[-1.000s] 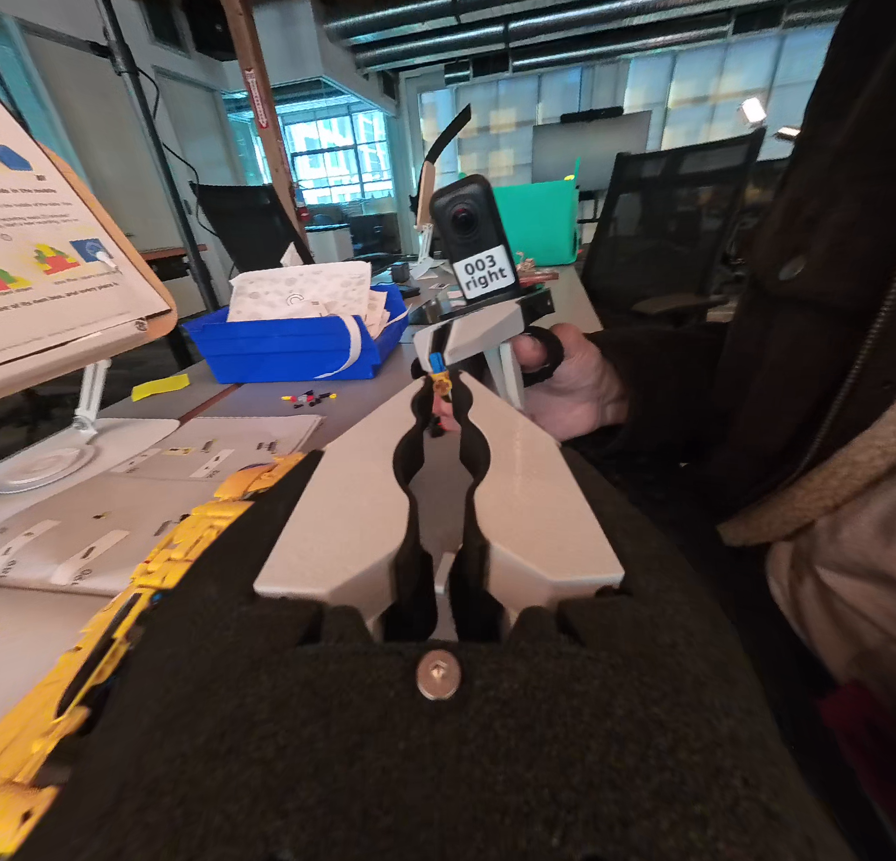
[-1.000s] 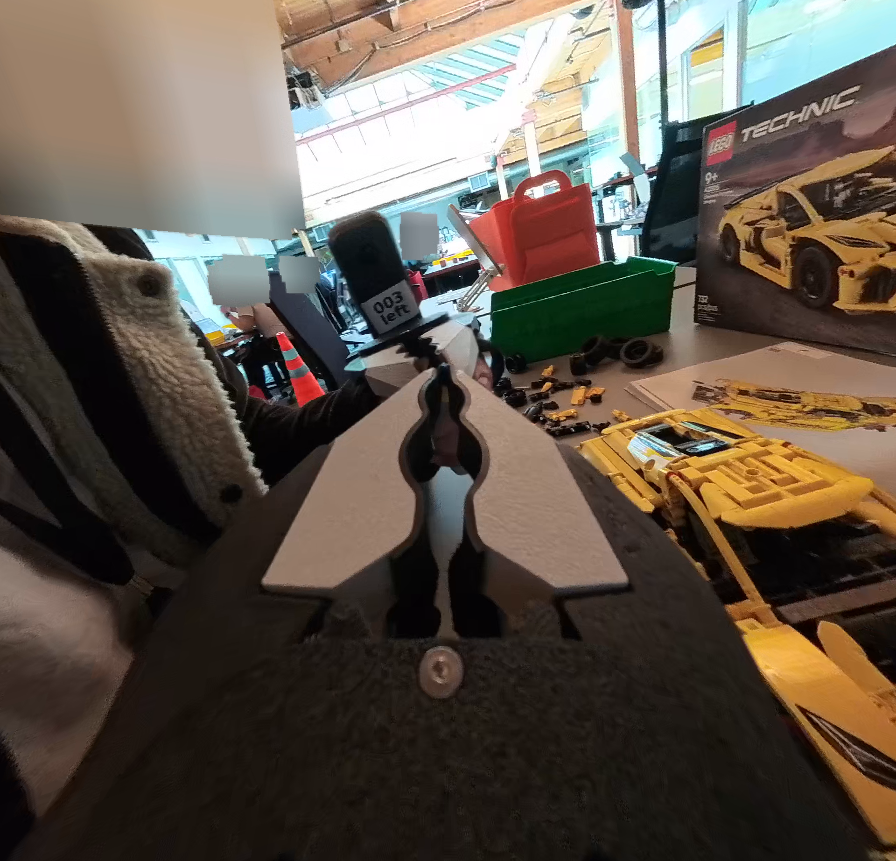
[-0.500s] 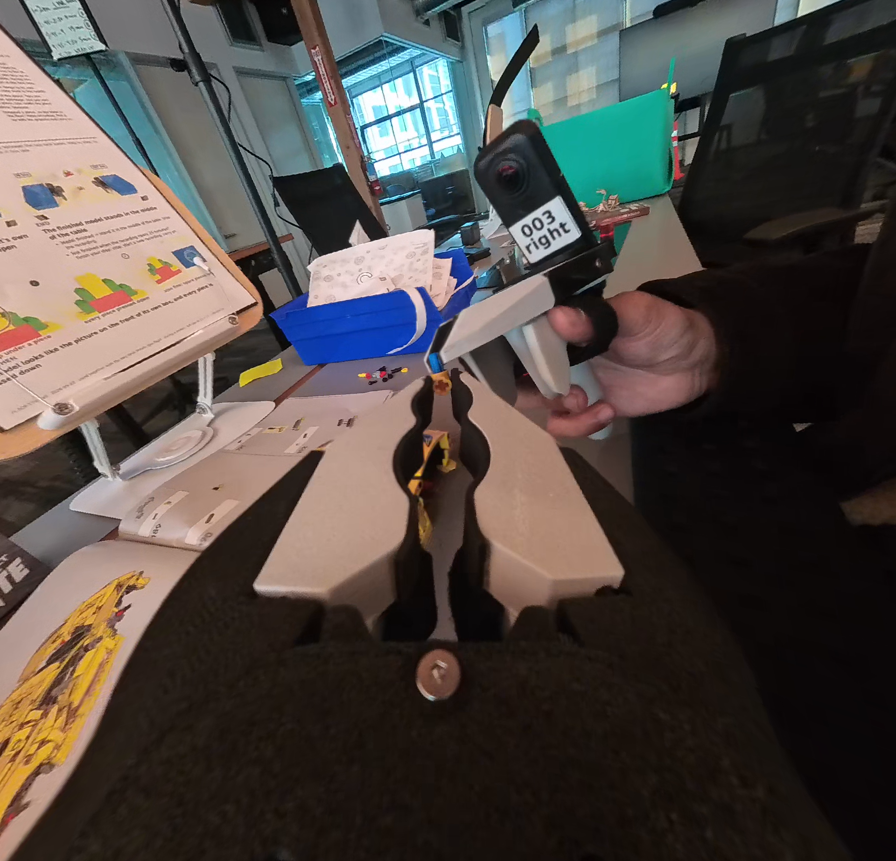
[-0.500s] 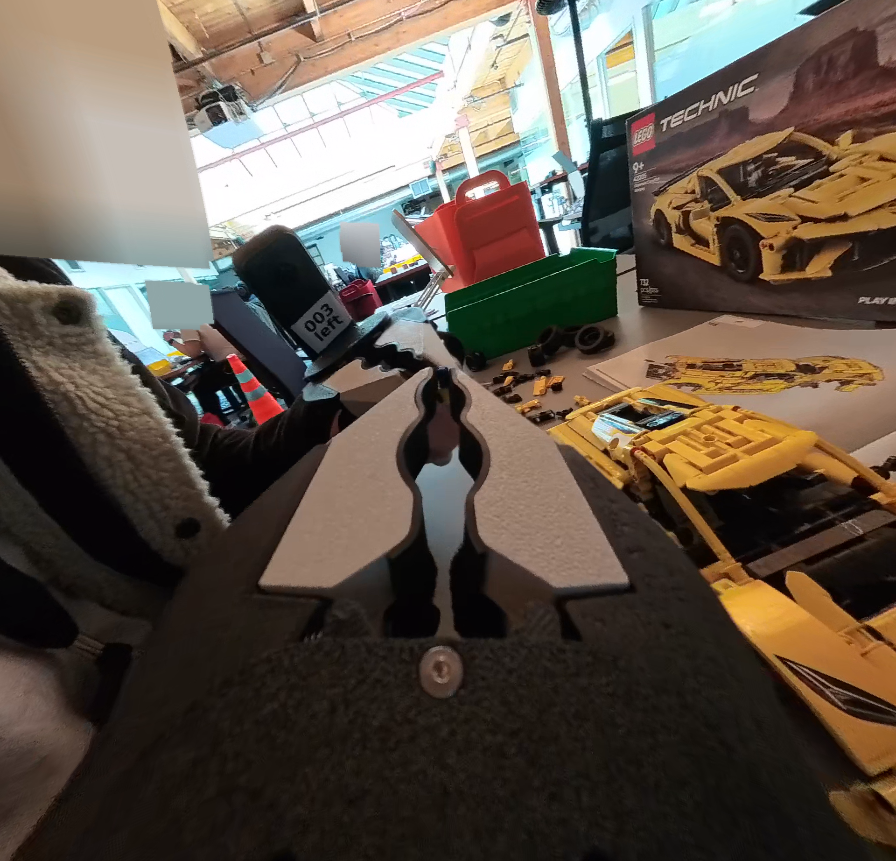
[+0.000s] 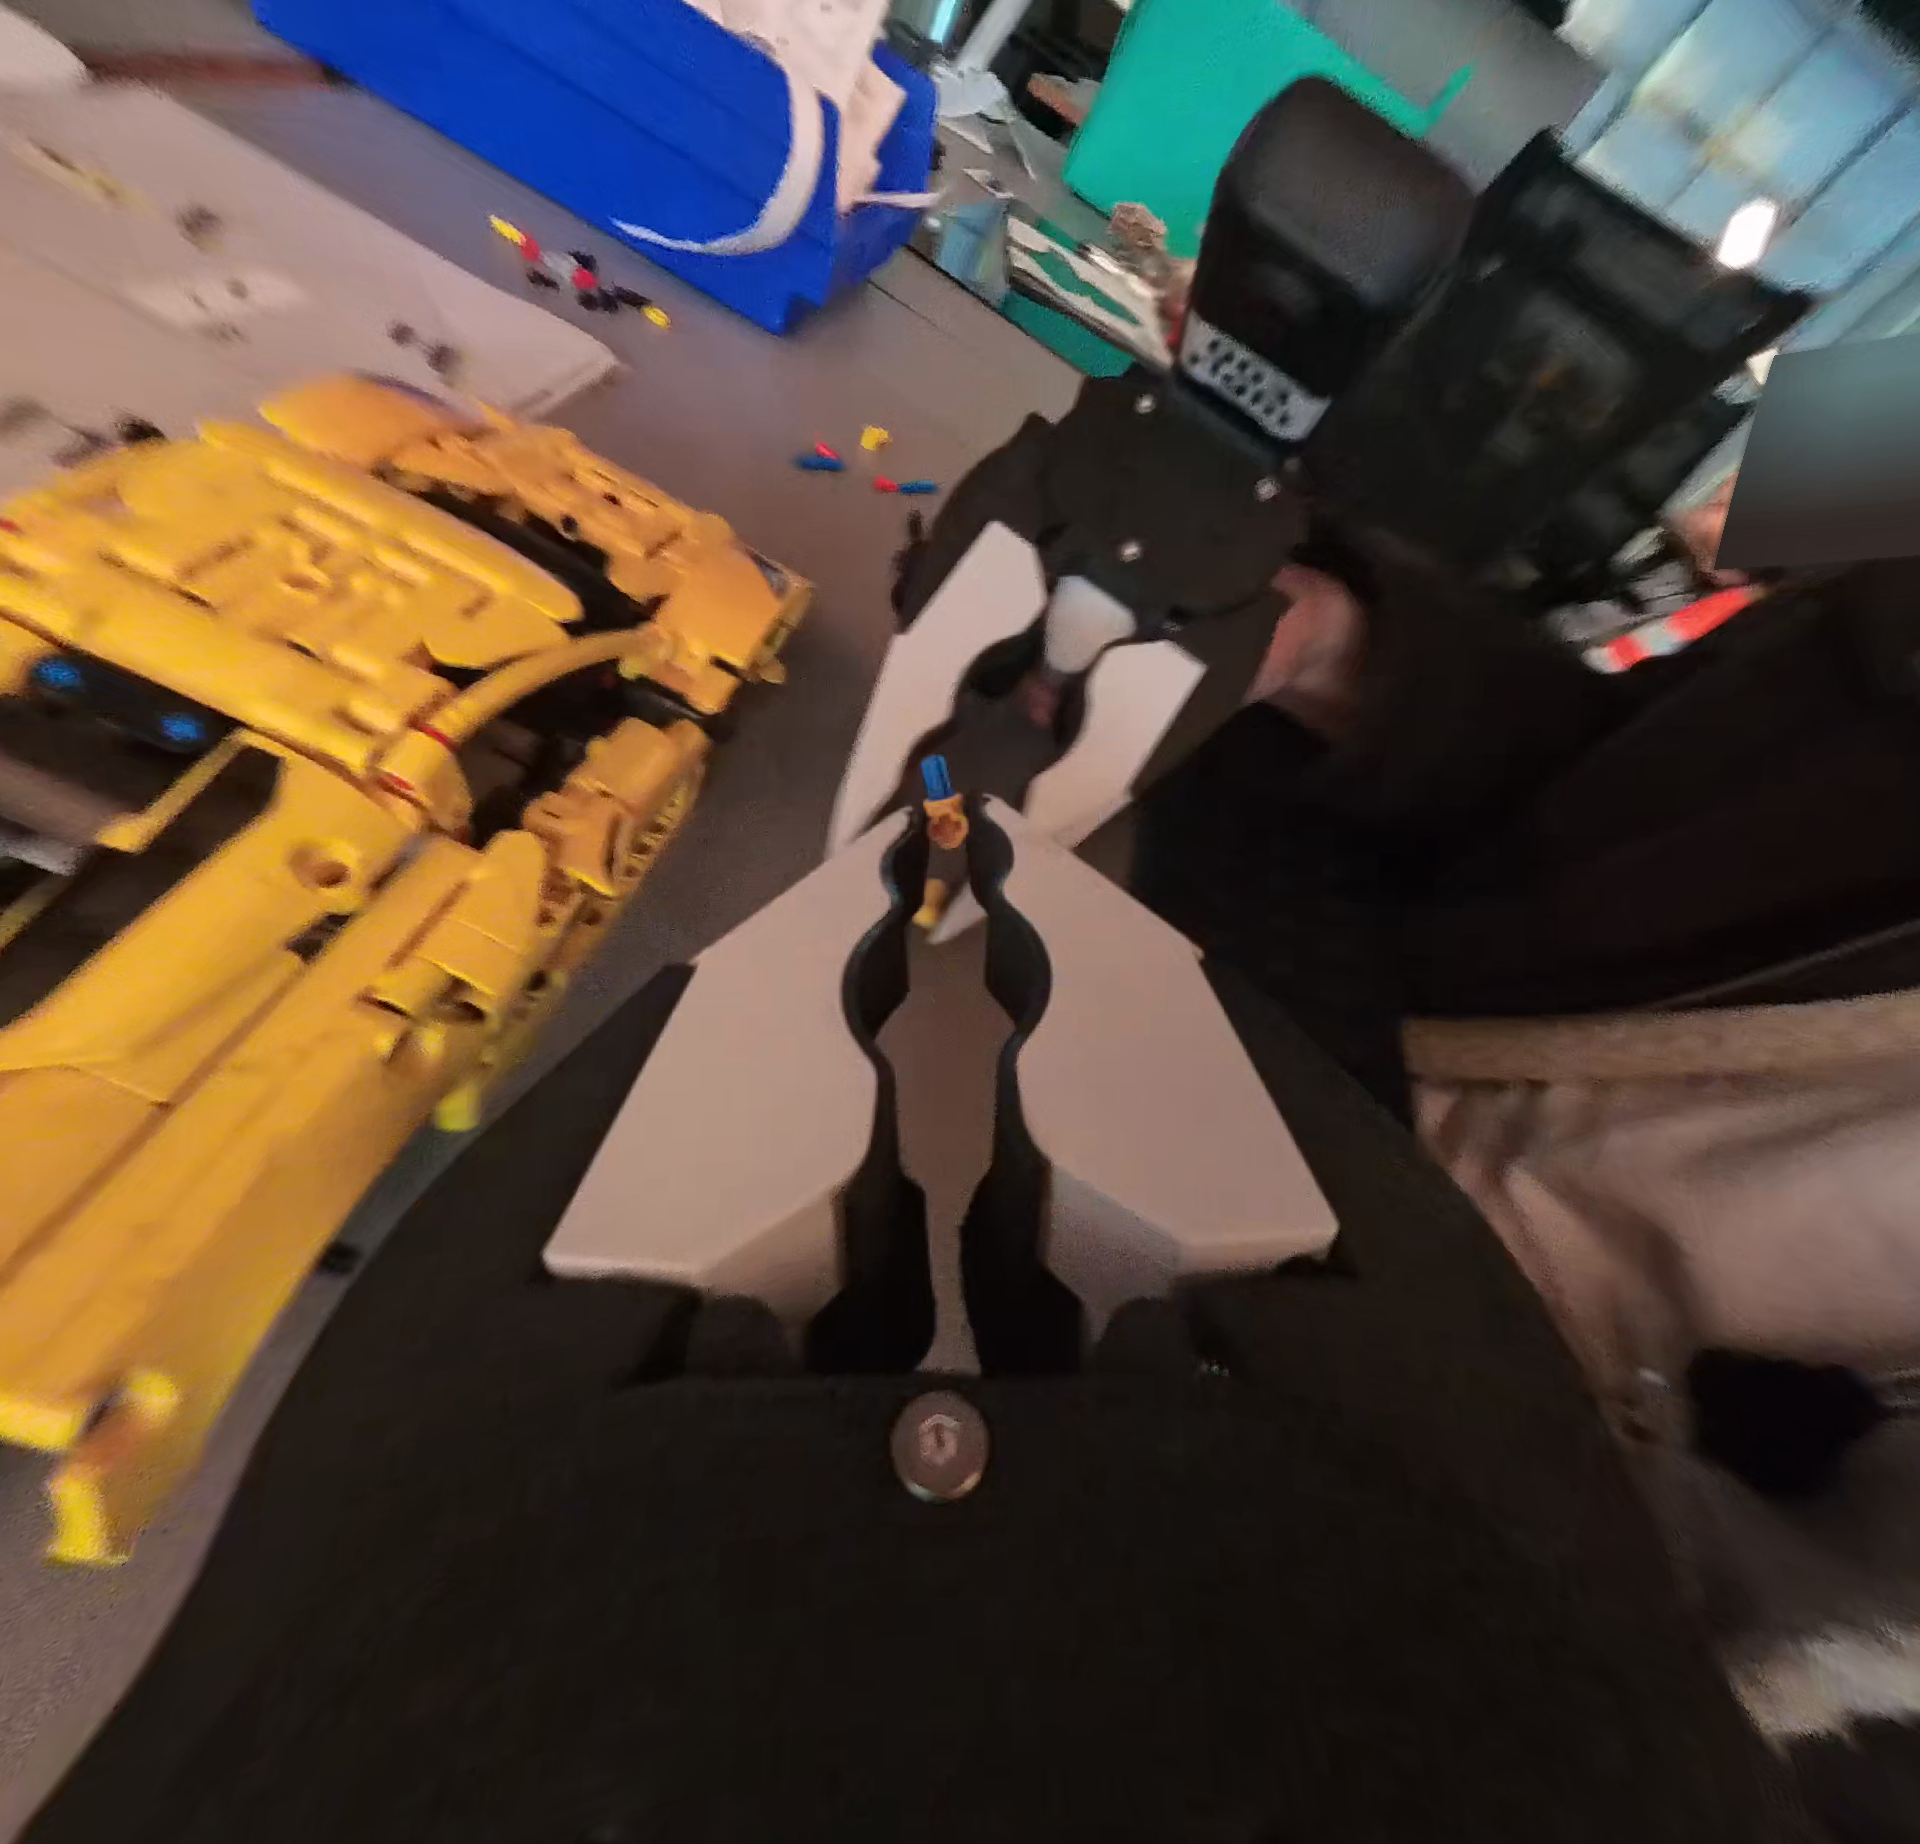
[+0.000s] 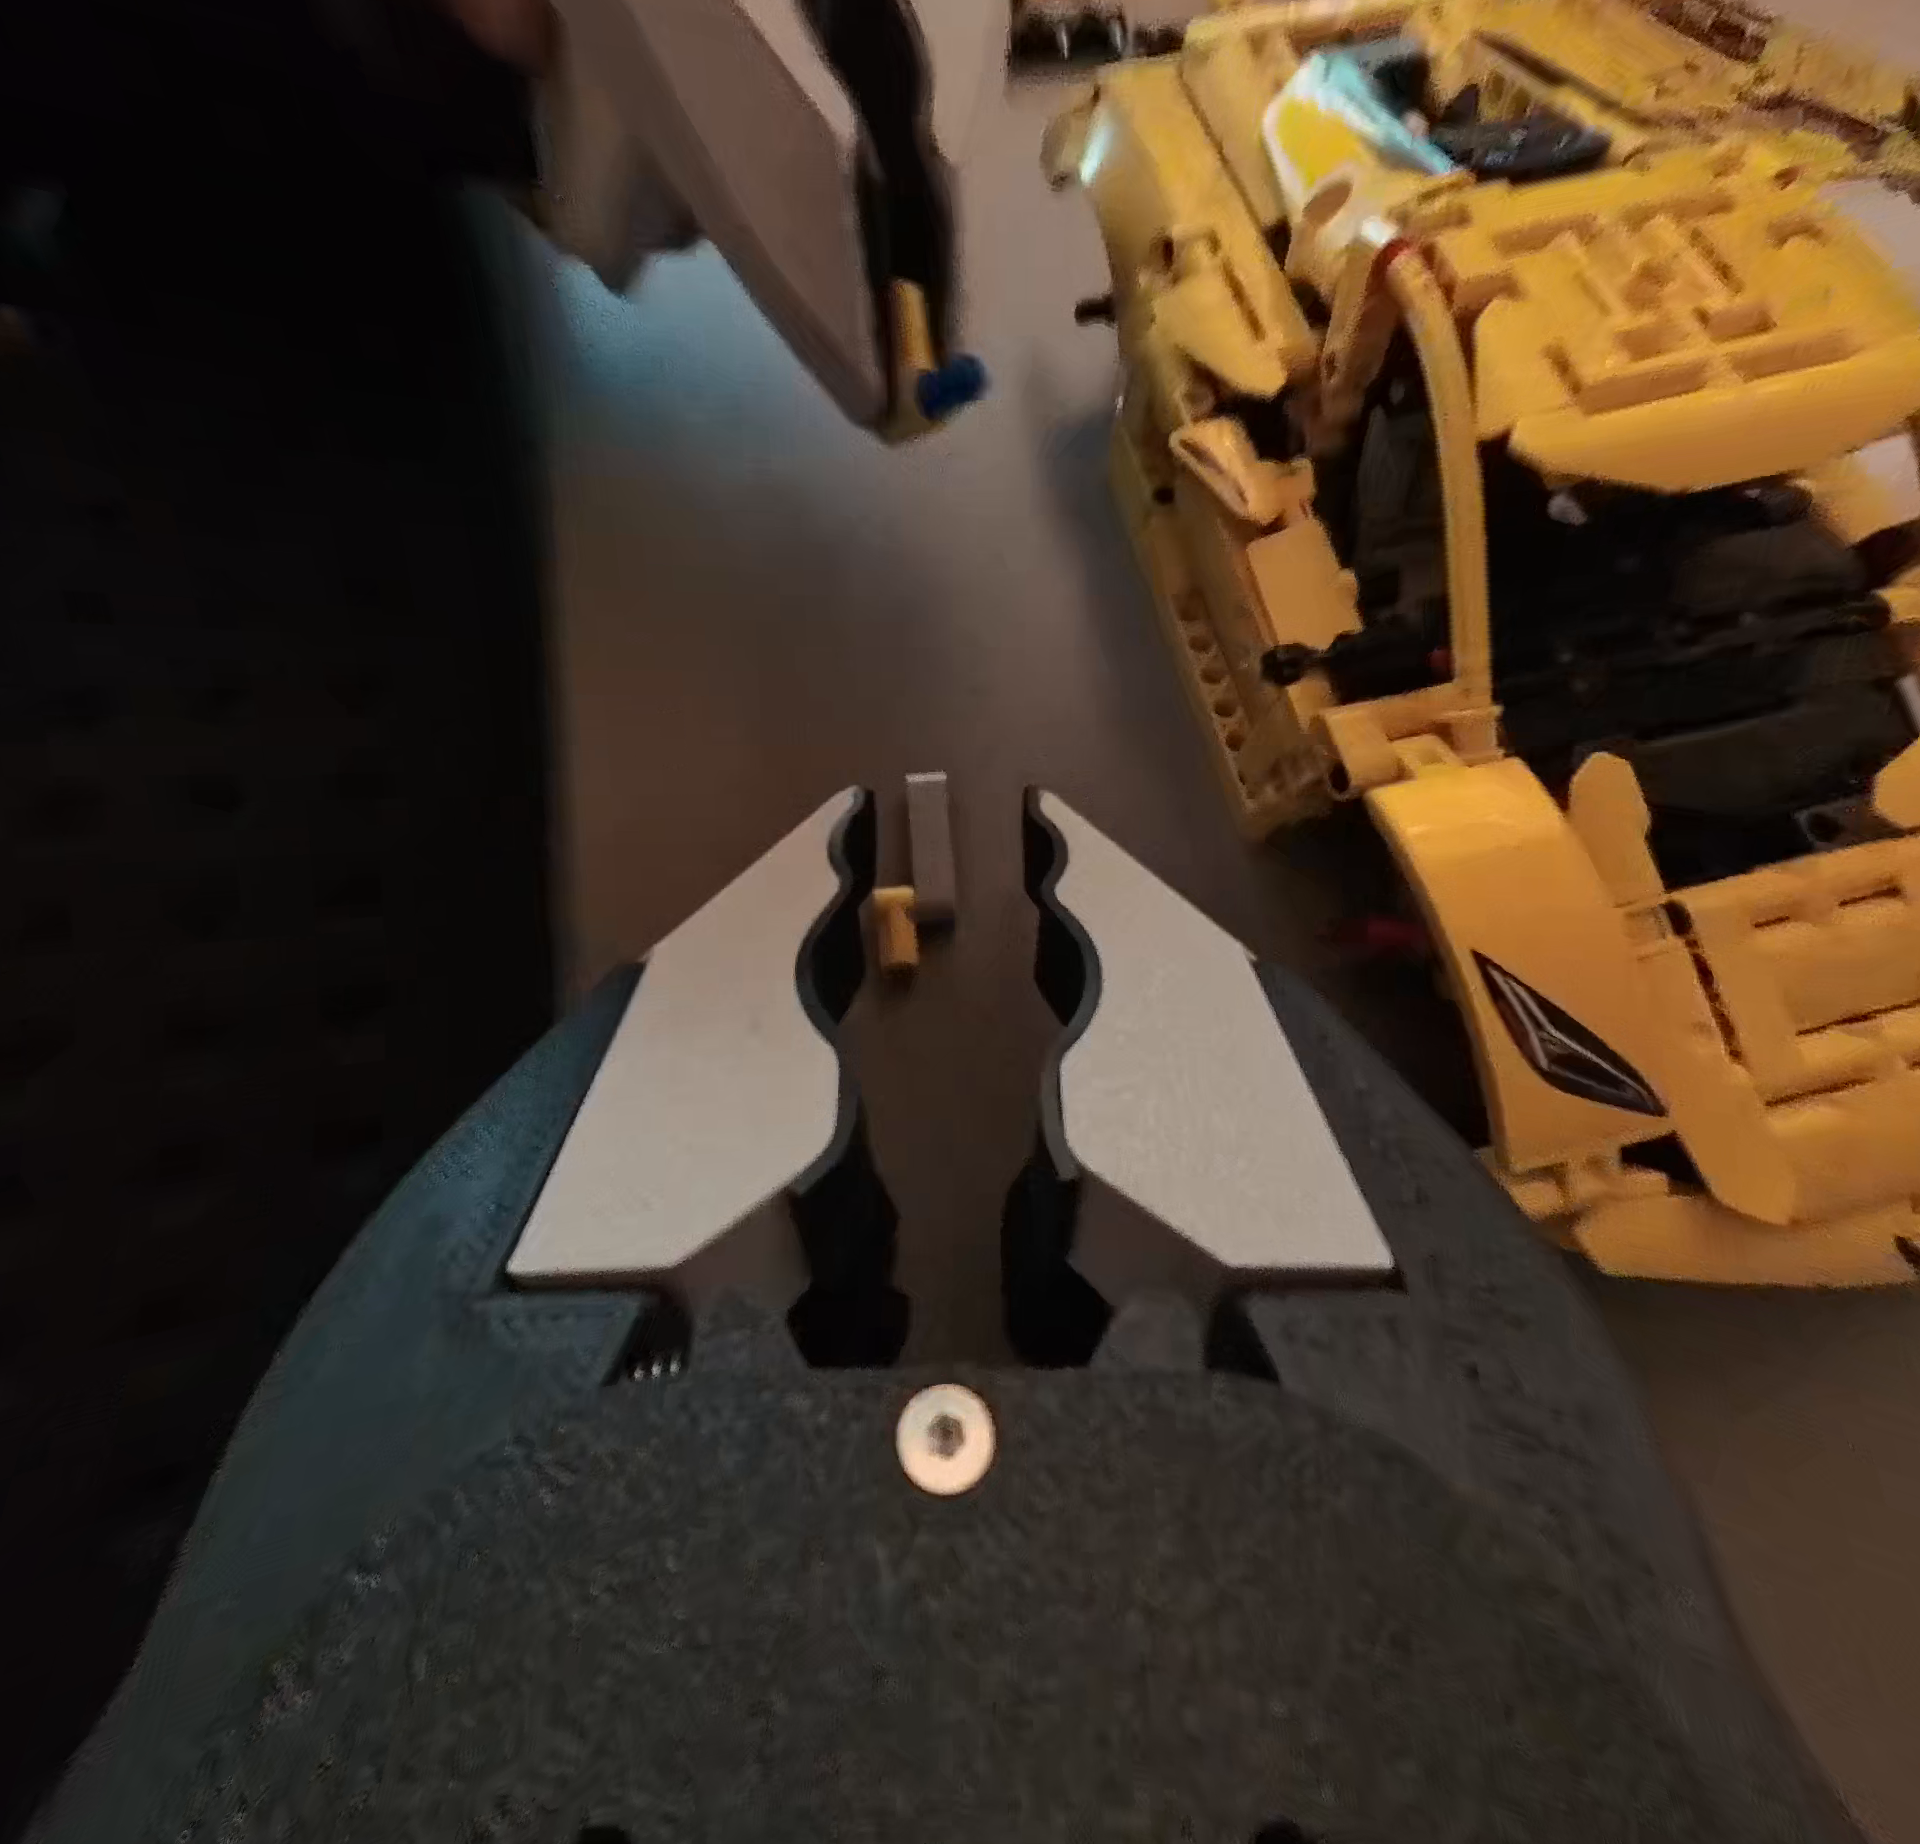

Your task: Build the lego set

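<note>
Left wrist view: left gripper clenched on a small yellow piece with blue pin; blurred yellow brick car lies left.

Right wrist view: right gripper released, straddling a grey-and-yellow piece on the table; car cut off at right.

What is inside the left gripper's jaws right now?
A small yellow piece with a blue pin poking past the tips of the left gripper. The jaws cover most of the piece, so its shape stays hidden.
</note>
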### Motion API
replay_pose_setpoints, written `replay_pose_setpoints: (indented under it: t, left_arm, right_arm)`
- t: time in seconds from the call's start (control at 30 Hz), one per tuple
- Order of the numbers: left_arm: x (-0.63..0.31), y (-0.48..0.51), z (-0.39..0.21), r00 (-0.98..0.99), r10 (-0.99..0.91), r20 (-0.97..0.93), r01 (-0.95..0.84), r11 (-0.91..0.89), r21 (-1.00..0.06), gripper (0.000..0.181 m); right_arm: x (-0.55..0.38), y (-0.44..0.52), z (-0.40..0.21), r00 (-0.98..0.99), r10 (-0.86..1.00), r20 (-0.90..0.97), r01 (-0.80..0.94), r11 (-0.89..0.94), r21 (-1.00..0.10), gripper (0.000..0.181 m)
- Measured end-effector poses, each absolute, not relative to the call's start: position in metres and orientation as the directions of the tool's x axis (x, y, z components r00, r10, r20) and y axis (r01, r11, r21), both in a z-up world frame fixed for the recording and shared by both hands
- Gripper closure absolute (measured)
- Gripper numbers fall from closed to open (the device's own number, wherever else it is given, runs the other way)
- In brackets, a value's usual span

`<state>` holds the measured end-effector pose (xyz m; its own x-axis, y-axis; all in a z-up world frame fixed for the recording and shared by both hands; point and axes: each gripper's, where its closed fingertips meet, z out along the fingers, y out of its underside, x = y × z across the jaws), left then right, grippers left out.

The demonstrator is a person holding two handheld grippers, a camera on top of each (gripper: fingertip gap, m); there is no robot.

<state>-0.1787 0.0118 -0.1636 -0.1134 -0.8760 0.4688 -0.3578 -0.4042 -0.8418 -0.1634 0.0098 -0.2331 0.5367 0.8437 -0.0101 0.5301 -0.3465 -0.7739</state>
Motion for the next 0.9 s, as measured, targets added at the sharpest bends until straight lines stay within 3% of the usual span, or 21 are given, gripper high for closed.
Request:
replay_pose_setpoints:
  t: [0.2,0.33,0.4,0.57,0.9]
  left_arm:
    - [-0.181,0.005,-0.174,-0.108,-0.750,0.652,-0.422,-0.559,-0.714,0.175]
    - [-0.180,0.008,-0.175,-0.088,-0.676,0.732,-0.418,-0.642,-0.643,0.175]
    - [-0.181,0.010,-0.173,-0.093,-0.656,0.749,-0.404,-0.663,-0.630,0.175]
    - [-0.181,0.011,-0.170,-0.107,-0.636,0.764,-0.394,-0.678,-0.620,0.175]
    - [-0.181,0.015,-0.167,-0.113,-0.622,0.775,-0.366,-0.699,-0.614,0.175]
  right_arm:
    - [-0.161,0.012,-0.245,0.536,0.844,0.028,0.576,-0.341,-0.743,0.173]
    - [-0.159,0.018,-0.235,0.548,0.831,0.094,0.595,-0.307,-0.743,0.174]
    - [-0.167,0.025,-0.200,0.564,0.808,0.171,0.506,-0.174,-0.845,0.175]
    - [-0.177,0.027,-0.172,0.575,0.769,0.277,0.467,-0.031,-0.884,0.175]
    - [-0.176,0.029,-0.170,0.584,0.759,0.287,0.470,-0.028,-0.882,0.175]
